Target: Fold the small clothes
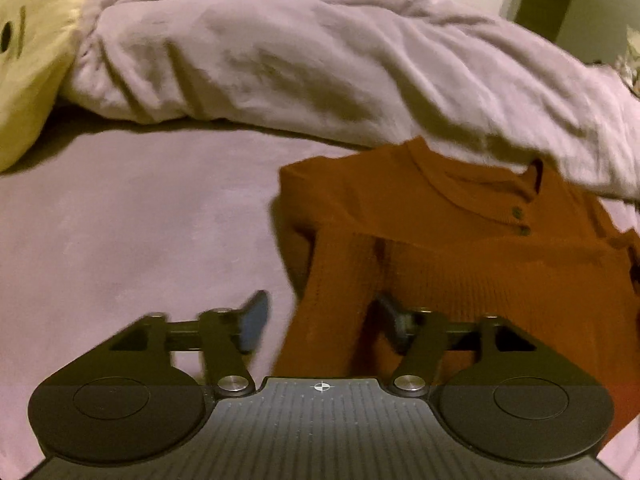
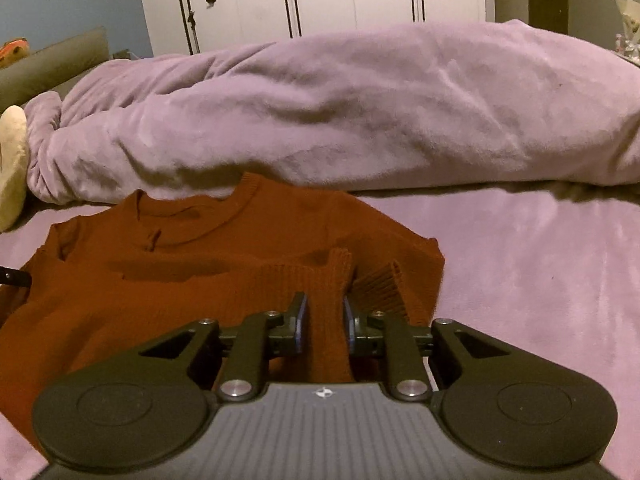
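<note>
My left tongs point(image 1: 316, 320) stand wide apart over the near left part of the rust-orange knit sweater point(image 1: 460, 264), which lies flat on the lilac bed sheet point(image 1: 120, 240) with its collar toward the bunched duvet point(image 1: 320, 60). A folded-in sleeve point(image 1: 332, 300) runs between the pads, but neither pad presses it, so I count that side as released. A yellow plush toy point(image 1: 32, 60) sits far left, well clear.

On the other side, my right tongs point(image 2: 325, 316) are nearly closed around the ribbed cuff point(image 2: 332, 280) of the other sleeve; with the blur I cannot quite tell whether the blue pads point(image 2: 301, 316) pinch the knit or only stand beside it. I judge the sleeves are laid across the chest and letting go is the step in hand.

To do it well I would open the right side fully before lifting, rise straight up so the ribbing does not drag, then check that both cuffs lie flat before the hem is taken toward the collar.
</note>
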A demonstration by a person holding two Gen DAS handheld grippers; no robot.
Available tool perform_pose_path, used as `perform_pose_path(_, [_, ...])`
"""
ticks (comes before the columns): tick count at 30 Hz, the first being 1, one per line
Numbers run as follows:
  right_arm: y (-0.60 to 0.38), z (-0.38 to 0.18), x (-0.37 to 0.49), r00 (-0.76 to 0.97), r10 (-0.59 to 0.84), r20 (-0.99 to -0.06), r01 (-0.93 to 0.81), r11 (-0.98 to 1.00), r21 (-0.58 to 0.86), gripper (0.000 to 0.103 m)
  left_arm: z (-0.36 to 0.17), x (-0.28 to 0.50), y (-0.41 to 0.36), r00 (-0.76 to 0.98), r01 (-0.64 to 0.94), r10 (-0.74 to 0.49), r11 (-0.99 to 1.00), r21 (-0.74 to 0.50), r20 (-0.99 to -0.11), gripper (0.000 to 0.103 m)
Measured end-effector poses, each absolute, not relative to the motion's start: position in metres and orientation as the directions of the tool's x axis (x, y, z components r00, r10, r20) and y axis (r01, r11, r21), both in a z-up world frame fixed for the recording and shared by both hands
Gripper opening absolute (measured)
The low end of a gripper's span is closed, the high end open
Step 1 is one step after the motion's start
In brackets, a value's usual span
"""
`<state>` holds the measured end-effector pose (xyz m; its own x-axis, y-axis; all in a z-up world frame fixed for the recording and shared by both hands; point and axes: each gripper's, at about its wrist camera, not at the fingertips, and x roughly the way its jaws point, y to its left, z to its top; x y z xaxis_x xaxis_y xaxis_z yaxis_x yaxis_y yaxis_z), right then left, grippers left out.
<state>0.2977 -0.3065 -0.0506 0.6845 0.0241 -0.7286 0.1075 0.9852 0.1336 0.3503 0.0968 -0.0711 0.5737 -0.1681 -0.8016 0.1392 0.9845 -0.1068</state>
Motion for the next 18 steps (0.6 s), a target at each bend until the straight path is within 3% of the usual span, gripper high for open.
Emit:
perform_pose_path(3, [-0.309, -0.051, 0.3, 0.696, 0.037, -0.717, 0.125, 0.977, 0.172, 0.018, -0.071, 0.35, 0.09, 0.559, 0.147, -0.173, 0.983, -0.108, -0.811, 0.042])
perform_pose_path(5, [-0.306, -0.049, 0.297, 0.706, 0.023, -0.708, 0.119, 0.981, 0.151, 0.015, -0.069, 0.346, 0.087, 0.566, 0.151, -0.169, 0.983, -0.1, -0.806, 0.014])
perform_pose_path(7, [-0.304, -0.045, 0.293, 0.719, 0.036, -0.694, 0.086, 0.986, 0.14, 0.007, -0.067, 0.343, 0.084, 0.582, 0.155, -0.154, 0.985, -0.077, -0.799, 0.011])
perform_pose_path(12, [-0.297, -0.034, 0.289, 0.744, 0.015, -0.668, 0.065, 0.993, 0.095, 0.006, -0.041, 0.326, 0.087, 0.666, 0.147, -0.134, 0.988, -0.047, -0.734, 0.009])
perform_pose_path(18, [-0.295, -0.003, 0.285, 0.828, -0.044, -0.56, 0.073, 0.997, 0.029, 0.005, 0.015, 0.322, 0.093, 0.773, 0.126, -0.144, 0.989, -0.073, -0.618, 0.009])
